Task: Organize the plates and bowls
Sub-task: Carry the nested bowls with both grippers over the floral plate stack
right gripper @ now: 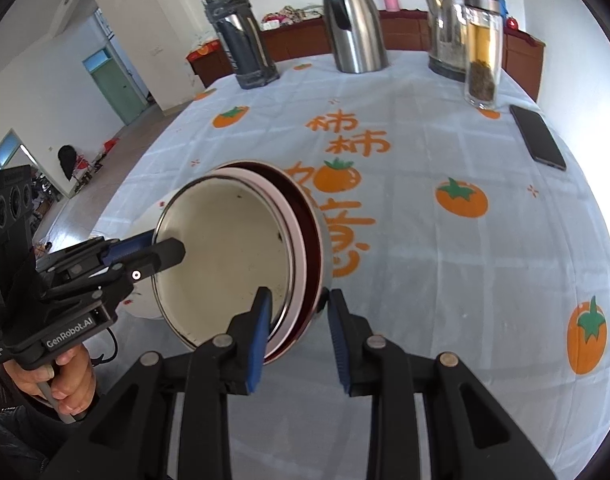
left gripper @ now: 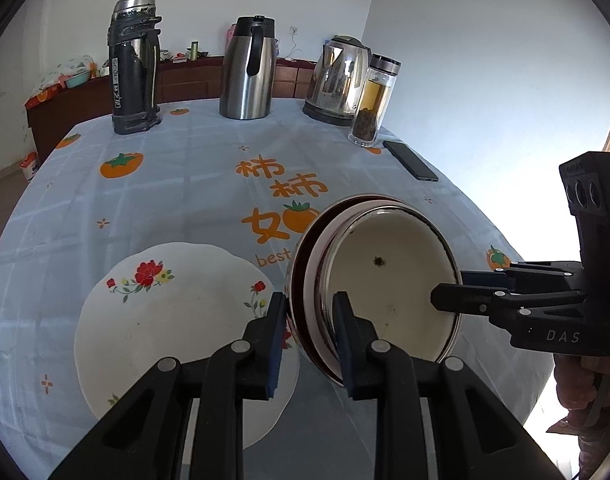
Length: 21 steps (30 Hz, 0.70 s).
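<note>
We have a nested pair of bowls (left gripper: 381, 284) between the two claws: a cream-enamelled inner bowl with a steel rim, sitting in a pink bowl with a dark red lining. The stack is tilted, mouth turned toward the cameras, and looks lifted off the bench (left gripper: 193, 200).

Left claw (left gripper: 311, 344): pads closed over the near-left rim of the stack, one pad outside the wall, one inside. Right claw (right gripper: 299, 338): pads astride the near-right rim in the same way, gripping it.

Handling, as we judge it: stiff, hard-walled, moderately heavy for two thin rim pinches. The glossy enamel and steel edge look slippery, and the loose inner bowl could slide out if the tilt grows. Enamel chips on a knock. Best hold is opposite rim points, pads deep over the lip, catching both walls together.

Just left of the left claw lies a white scalloped plate with red flower sprigs (left gripper: 173, 320), flat on the bench; probably brittle, best lifted at its edge.
</note>
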Each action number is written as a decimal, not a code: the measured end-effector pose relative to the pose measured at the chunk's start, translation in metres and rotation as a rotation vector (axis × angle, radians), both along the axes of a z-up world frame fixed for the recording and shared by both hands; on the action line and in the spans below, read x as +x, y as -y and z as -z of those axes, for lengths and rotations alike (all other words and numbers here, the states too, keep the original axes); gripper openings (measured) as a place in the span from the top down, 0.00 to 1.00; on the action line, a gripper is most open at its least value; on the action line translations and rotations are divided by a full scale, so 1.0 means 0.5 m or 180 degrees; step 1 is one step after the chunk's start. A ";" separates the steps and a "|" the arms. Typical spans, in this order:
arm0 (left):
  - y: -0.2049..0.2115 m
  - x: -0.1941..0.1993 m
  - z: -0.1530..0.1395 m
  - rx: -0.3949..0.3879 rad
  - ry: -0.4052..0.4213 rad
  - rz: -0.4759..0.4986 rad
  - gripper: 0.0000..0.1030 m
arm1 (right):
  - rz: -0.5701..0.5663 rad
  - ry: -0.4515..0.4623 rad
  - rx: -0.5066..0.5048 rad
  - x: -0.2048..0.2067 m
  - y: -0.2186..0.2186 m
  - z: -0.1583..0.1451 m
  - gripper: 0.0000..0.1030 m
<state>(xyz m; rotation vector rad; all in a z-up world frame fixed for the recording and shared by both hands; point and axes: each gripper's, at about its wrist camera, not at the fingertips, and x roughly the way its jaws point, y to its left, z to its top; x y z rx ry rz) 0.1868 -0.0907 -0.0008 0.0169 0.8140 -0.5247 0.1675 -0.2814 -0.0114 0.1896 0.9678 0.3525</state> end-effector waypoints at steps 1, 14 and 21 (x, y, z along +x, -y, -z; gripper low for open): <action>-0.006 -0.002 -0.004 0.0007 0.0005 -0.0023 0.75 | -0.0024 0.0019 0.0002 0.001 -0.007 -0.005 0.72; -0.105 -0.027 -0.025 0.0122 0.0025 -0.0411 0.75 | -0.0395 0.0167 -0.0032 0.018 -0.116 -0.044 0.73; -0.138 -0.036 -0.025 0.0147 0.0019 -0.0545 0.75 | -0.0502 0.0178 -0.0020 0.025 -0.158 -0.041 0.73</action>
